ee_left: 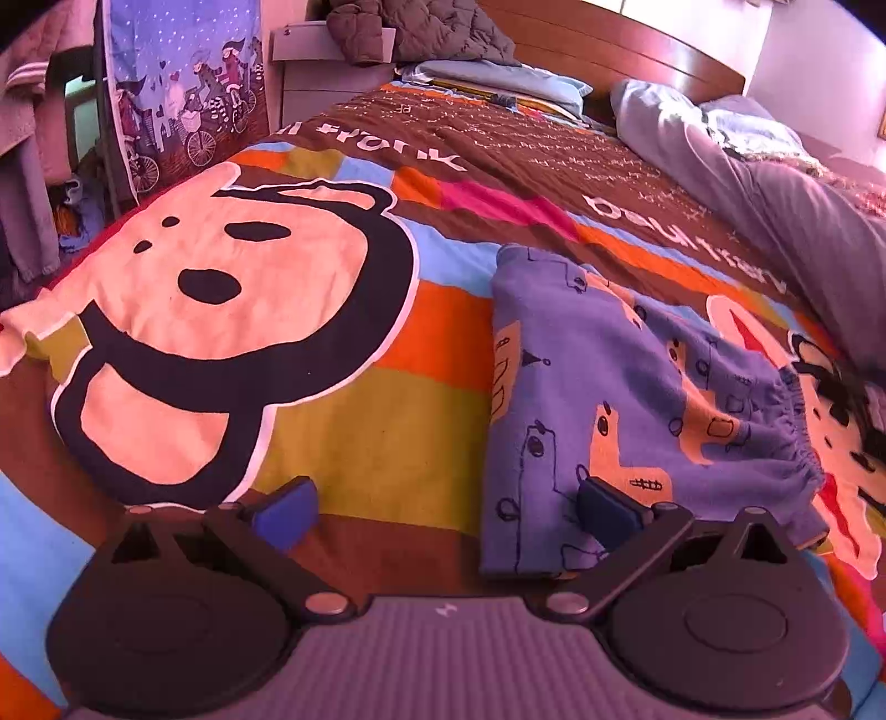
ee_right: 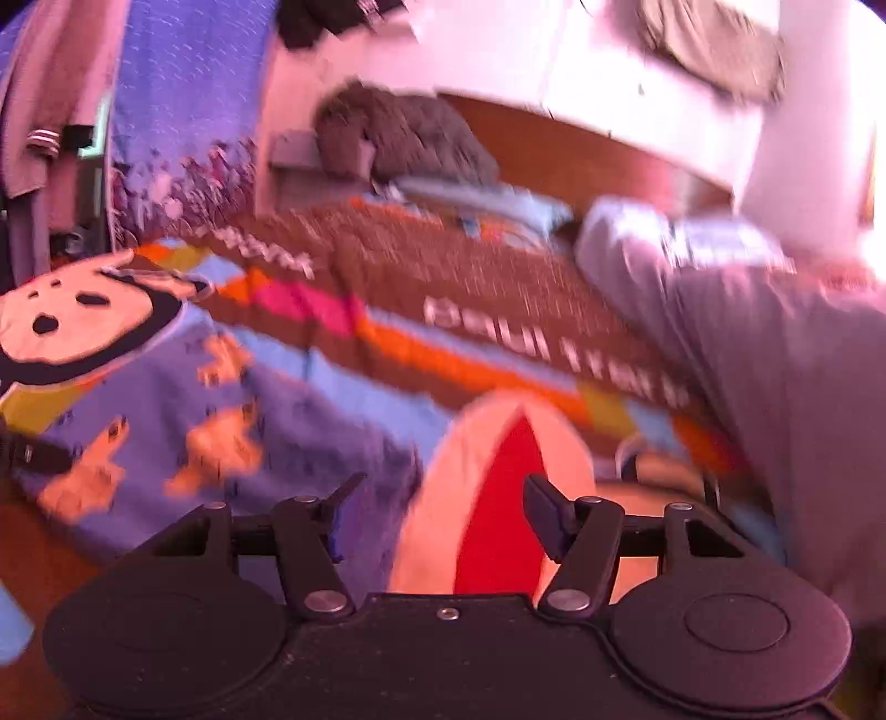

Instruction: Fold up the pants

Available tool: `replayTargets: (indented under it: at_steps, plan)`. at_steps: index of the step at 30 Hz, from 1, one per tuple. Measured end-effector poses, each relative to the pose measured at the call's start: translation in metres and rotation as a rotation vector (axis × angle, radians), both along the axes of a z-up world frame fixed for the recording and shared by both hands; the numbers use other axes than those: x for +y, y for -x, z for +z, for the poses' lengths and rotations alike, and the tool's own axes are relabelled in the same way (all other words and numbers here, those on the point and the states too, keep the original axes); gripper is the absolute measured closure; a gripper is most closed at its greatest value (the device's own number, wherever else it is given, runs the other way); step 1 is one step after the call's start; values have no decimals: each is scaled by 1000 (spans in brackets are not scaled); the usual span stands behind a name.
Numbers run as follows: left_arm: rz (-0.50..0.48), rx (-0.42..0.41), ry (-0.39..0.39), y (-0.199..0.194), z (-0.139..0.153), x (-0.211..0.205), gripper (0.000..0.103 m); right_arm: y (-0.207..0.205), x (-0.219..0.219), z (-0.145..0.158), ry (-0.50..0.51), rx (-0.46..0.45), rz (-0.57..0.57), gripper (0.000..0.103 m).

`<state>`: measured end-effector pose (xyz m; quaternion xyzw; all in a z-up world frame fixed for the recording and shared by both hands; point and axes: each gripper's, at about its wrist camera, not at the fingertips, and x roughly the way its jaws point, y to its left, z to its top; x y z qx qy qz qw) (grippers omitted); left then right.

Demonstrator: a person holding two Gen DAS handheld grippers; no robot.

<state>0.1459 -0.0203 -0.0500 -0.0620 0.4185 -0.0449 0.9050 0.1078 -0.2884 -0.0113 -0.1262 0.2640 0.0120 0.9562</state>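
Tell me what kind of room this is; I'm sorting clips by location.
Most likely a bedroom. A bed with a colourful cartoon bedspread fills the view, backed by a wooden headboard, with pillows at its head. Folded blue patterned pants lie on the bedspread.

Bright daylight with a pink-violet cast throughout; sharp in the left wrist view, heavily motion-smeared in the right (bedspread lettering barely legible); blown-out white glare at upper right; fisheye bending and dark corners at the edges
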Motion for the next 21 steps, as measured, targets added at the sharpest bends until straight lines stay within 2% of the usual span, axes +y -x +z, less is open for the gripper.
replayTargets:
  at_steps: [2, 4, 6, 8, 11, 13, 15, 19, 21]
  plan:
    - [-3, 3, -19, 0, 0, -3, 1, -23, 9, 4, -17, 4, 52, 34]
    - [-4, 7, -22, -1, 0, -3, 1, -43, 20, 1, 4, 32, 110, 33]
    - [-5, 11, -17, -1, 0, -3, 1, -69, 32, -19, 121, 99, 77, 43]
    - [-9, 20, -37, -3, -1, -6, 1, -91, 34, -43, 210, 167, 29, 46]
    - [-11, 16, -62, -2, 0, -9, 1, -95, 35, -42, 281, 102, -29, 51]
    - [-11, 18, -53, -2, 0, -7, 1, -87, 35, -25, 252, 35, -27, 49]
    - [-10, 19, -48, -2, 0, -6, 1, -79, 34, -11, 181, 8, 11, 41]
    - [-10, 18, -51, -1, 0, -6, 1, -65, 34, -11, 129, 77, -10, 39]
    - [-9, 18, -49, -1, 0, -6, 1, -54, 31, -25, 158, 143, -57, 43]
